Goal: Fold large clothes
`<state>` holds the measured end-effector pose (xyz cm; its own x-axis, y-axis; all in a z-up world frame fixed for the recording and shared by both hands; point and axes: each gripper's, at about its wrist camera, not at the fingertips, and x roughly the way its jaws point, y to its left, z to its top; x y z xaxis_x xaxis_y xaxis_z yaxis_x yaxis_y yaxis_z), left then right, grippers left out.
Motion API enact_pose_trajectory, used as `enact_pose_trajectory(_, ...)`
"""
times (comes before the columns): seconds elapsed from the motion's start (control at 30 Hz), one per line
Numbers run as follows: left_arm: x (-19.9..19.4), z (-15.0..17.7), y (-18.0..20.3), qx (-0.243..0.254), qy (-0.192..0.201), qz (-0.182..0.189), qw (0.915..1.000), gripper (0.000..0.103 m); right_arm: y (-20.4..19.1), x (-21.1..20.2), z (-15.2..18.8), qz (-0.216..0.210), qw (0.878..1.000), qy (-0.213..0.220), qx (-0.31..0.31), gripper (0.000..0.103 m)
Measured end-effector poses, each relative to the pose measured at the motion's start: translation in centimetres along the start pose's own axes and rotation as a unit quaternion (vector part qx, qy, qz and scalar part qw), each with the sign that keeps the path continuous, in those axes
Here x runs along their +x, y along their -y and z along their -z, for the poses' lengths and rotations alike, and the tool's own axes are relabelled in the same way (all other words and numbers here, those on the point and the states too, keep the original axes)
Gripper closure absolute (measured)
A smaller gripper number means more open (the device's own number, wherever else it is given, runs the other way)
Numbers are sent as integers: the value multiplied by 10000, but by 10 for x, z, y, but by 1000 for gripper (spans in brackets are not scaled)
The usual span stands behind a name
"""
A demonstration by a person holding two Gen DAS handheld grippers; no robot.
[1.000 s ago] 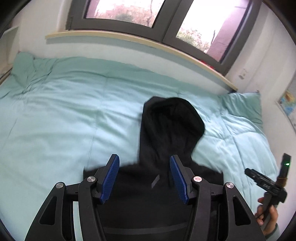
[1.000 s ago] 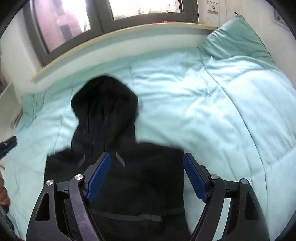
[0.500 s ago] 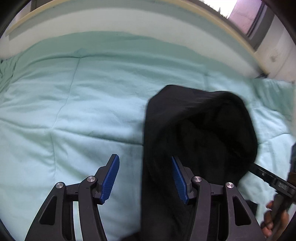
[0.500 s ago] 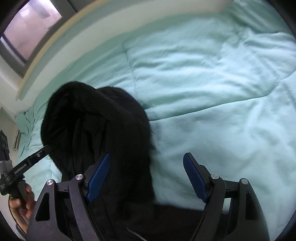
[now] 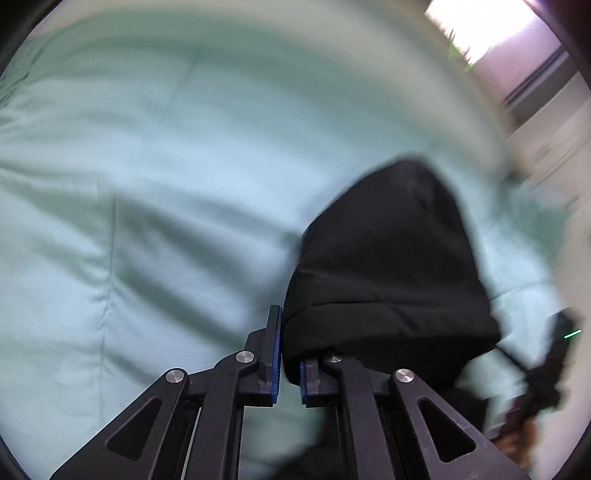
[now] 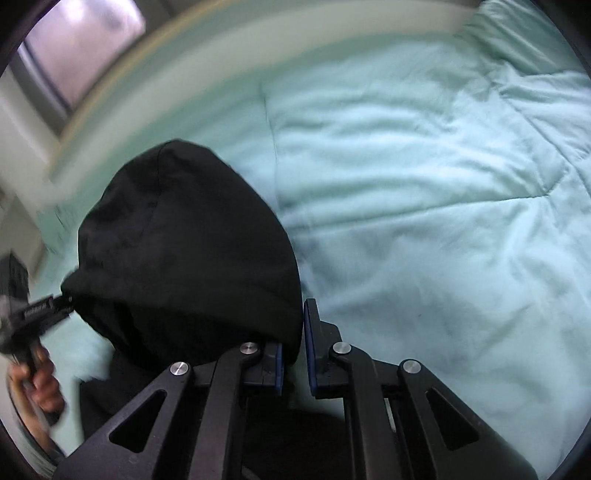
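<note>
a black hooded fabric garment [image 6: 192,251] lies on a pale mint quilted bedspread [image 6: 424,192] beneath a window; its hood is lifted, rolled back toward its body. the left gripper [image 5: 287,354] is clenched on the hood's left edge, the right gripper [image 6: 293,343] clenched on its right edge. if either thin pinch slips, the hood could flop back unevenly. no readable writing; the frames are blurred.

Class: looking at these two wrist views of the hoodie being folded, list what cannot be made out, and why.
- Black hoodie body and sleeves: cut off by the bottom edge and hidden behind the gripper frames, both views.
- Window: motion-blurred, left view.
- Right gripper in the left view: smeared by blur.
</note>
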<state>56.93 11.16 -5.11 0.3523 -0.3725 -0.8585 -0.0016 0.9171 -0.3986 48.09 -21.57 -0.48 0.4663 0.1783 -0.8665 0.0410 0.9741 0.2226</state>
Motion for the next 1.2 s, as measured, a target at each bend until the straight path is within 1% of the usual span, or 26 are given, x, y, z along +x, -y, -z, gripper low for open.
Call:
enact_pose_trajectory(0.03,22,4,-11,-117,-264,81,9996,89,1,12,1,62,9999,-133,-27,91)
enact_pose_trajectory(0.07,29,5,-18,-215,-319,220,9990,89,4,28,2,116,9993,-352,-25,91)
enact_pose_trajectory(0.13,24,5,-29,-447,-216,571,9971,87,7,39,4,77,9988,-485,-49,91)
enact_pose_trajectory(0.2,6,9,-34,-552,-123,758,9955,80,6,32,2,18,9986,-511,-137,90)
enact_pose_trajectory(0.23,-4,12,-33,-482,-66,801,9956,77,6,28,2,-40,9983,-552,-154,88)
enact_pose_trajectory(0.3,-34,23,-29,-115,59,763,9970,74,8,10,3,-207,9976,-606,-247,82)
enact_pose_trajectory(0.33,-47,29,-26,63,97,670,9977,73,10,0,5,-236,9976,-585,-303,71)
enact_pose_trajectory(0.37,-63,35,-24,253,147,546,9981,73,10,-10,6,-242,9977,-530,-349,56)
enact_pose_trajectory(0.4,-80,40,-20,427,266,451,9977,73,11,-25,6,-269,9982,-393,-377,52)
enact_pose_trajectory(0.43,-96,42,-15,578,423,407,9966,73,10,-33,5,-328,9983,-305,-369,51)
enact_pose_trajectory(0.47,-106,37,-12,664,544,411,9955,73,8,-46,-1,-456,9983,-159,-324,51)
enact_pose_trajectory(0.53,-128,24,9,850,906,599,9905,70,1,-59,-17,-572,9980,116,-249,51)
enact_pose_trajectory(0.57,-130,15,18,908,961,711,9887,63,-9,-63,-29,-609,9975,238,-266,51)
enact_pose_trajectory(0.6,-130,7,32,1006,997,848,9863,57,-20,-63,-40,-646,9968,318,-345,51)
enact_pose_trajectory(0.67,-123,-6,54,1210,1022,960,9827,55,-38,-54,-55,-521,9963,447,-525,51)
enact_pose_trajectory(0.73,-93,-17,70,1274,713,1034,9839,55,-52,-34,-59,-666,9954,324,-608,51)
enact_pose_trajectory(0.77,-74,-20,72,1269,492,1029,9853,55,-55,-18,-58,-727,9952,135,-634,51)
enact_pose_trajectory(0.8,-53,-17,70,1239,234,931,9876,55,-57,-9,-52,-698,9954,-6,-659,51)
enact_pose_trajectory(0.83,-33,-15,67,1186,13,801,9897,55,-57,8,-44,-679,9949,-238,-711,51)
enact_pose_trajectory(0.87,-9,-10,58,1085,-262,587,9920,55,-57,31,-35,-639,9929,-579,-819,50)
enact_pose_trajectory(0.9,10,-4,48,967,-469,431,9933,57,-57,51,-24,-524,9910,-801,-939,50)
enact_pose_trajectory(0.93,22,1,38,860,-543,436,9939,57,-55,59,-17,-426,9904,-842,-1012,50)
enact_pose_trajectory(1.0,23,9,24,671,-373,717,9945,58,-53,66,-3,-364,9901,-670,-1176,51)
enact_pose_trajectory(1.07,12,8,21,613,-278,815,9944,60,-52,60,-4,-383,9909,-623,-1132,51)
enact_pose_trajectory(1.13,-10,9,22,816,-105,795,9934,61,-47,44,-6,-520,9915,-586,-1036,51)
enact_pose_trajectory(1.2,-31,12,20,1011,79,822,9914,61,-42,21,-7,-696,9920,-377,-980,50)
